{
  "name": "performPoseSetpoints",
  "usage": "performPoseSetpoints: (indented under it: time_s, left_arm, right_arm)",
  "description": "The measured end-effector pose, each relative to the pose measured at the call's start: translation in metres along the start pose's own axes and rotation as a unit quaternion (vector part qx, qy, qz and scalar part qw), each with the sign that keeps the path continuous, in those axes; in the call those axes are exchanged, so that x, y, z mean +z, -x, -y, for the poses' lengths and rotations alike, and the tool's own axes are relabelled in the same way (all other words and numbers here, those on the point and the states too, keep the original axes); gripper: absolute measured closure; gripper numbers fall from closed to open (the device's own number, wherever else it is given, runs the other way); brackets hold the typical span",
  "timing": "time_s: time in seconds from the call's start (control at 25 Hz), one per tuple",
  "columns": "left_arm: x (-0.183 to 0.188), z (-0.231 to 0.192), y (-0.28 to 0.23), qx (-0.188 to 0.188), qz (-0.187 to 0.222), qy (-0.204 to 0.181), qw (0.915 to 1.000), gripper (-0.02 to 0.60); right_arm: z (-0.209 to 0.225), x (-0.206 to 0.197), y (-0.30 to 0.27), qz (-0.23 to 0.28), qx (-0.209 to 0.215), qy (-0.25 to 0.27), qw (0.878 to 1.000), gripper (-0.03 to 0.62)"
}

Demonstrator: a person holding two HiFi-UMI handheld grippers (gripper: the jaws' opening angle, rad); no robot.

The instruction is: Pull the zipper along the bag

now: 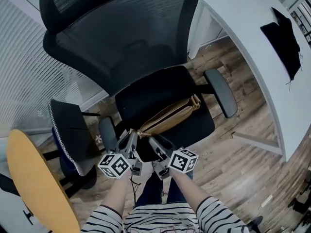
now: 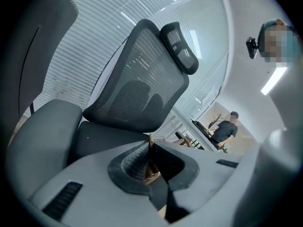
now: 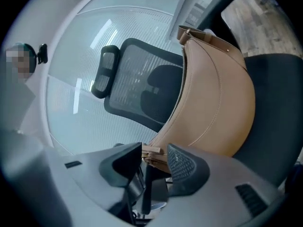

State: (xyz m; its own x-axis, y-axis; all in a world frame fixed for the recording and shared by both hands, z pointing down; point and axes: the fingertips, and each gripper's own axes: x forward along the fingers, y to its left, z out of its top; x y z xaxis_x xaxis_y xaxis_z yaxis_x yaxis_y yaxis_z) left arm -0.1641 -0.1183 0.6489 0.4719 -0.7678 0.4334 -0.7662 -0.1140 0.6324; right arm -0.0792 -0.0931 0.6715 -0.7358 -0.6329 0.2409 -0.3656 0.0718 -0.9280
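Your left gripper [image 2: 150,149] pinches the tan bag [image 3: 213,93] at its near end; your right gripper [image 3: 155,157] stands wide around the zipper tab [image 3: 151,150].
The bag lies across the black chair's seat [image 1: 197,125], armrests [image 1: 221,93] flanking, white desk [image 1: 243,28] rightward.

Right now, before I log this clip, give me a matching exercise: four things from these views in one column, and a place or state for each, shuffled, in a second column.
Things:
1. tan bag
2. left gripper
3. right gripper
4. black cloth

Places or states:
A. fingers apart, with the bag's tan tab between them
B. on the white desk
C. fingers closed on a thin tan edge of the bag
D. lying on the seat of the black chair

Pairs: 1-D, 2-C, 3-A, 4-B
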Motion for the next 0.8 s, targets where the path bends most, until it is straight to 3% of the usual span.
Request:
performPoseSetpoints:
  time_s: [0.48,0.72,0.8]
  left_arm:
    - [-0.003,-0.005,0.004,-0.006,0.005,0.01,0.9999,0.538]
    - [-0.003,-0.004,0.005,-0.003,-0.007,-0.028,0.9996,0.538]
    - [-0.003,-0.004,0.005,0.0,-0.007,-0.029,0.9996,0.538]
  right_arm:
    - [-0.008,-0.006,-0.015,0.009,0.039,-0.059,0.997,0.433]
    - [-0.015,-0.005,-0.016,0.013,0.052,-0.059,0.997,0.451]
    - [-0.013,-0.002,-0.014,0.016,0.048,-0.058,0.997,0.489]
